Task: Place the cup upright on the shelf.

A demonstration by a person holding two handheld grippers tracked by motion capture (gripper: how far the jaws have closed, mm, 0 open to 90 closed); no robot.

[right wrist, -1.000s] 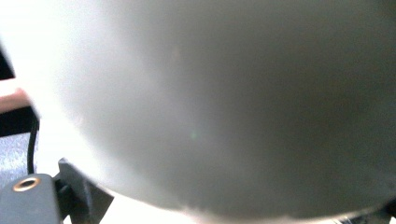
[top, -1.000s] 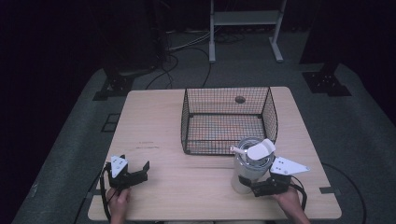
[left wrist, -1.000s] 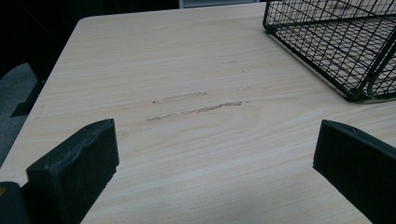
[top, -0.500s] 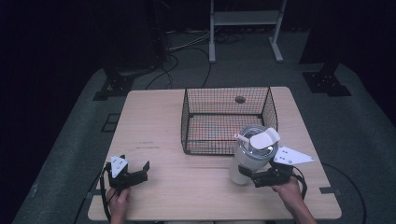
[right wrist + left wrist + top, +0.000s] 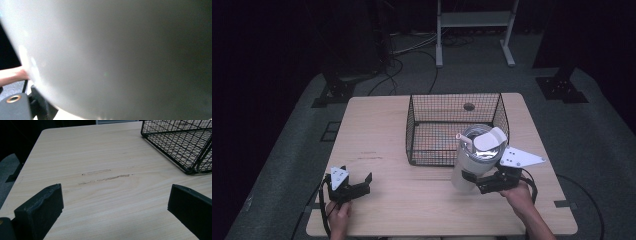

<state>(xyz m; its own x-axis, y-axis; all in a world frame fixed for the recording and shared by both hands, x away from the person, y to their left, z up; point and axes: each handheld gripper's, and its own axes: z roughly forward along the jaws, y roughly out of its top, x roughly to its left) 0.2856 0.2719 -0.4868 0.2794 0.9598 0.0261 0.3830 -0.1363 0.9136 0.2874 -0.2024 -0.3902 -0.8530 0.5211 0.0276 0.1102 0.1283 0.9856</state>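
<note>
The right gripper [image 5: 473, 181] is clamped on the lower body of a pale tumbler [image 5: 472, 157], which is lifted off the table [image 5: 377, 135] and sits right at the near right corner of the black wire basket [image 5: 455, 127], its lidded top overlapping the basket's front rim in the high view. In the right gripper view the tumbler's grey wall [image 5: 120, 57] presses up against the lens. That basket is what stands in the way: its mesh wall rises just behind the tumbler. Over on the left, the left gripper [image 5: 354, 186] rests low near the table's front edge, jaws spread wide with nothing between them, bare scuffed wood [image 5: 105, 178] ahead and the basket's corner [image 5: 185, 150] off to the side. The surface is light wood grain, with a small round hole [image 5: 469, 106] near the far edge. Around it lie grey carpet, trailing cables [image 5: 412, 50], and a white stand frame [image 5: 474, 30] at the back, the room dark.
</note>
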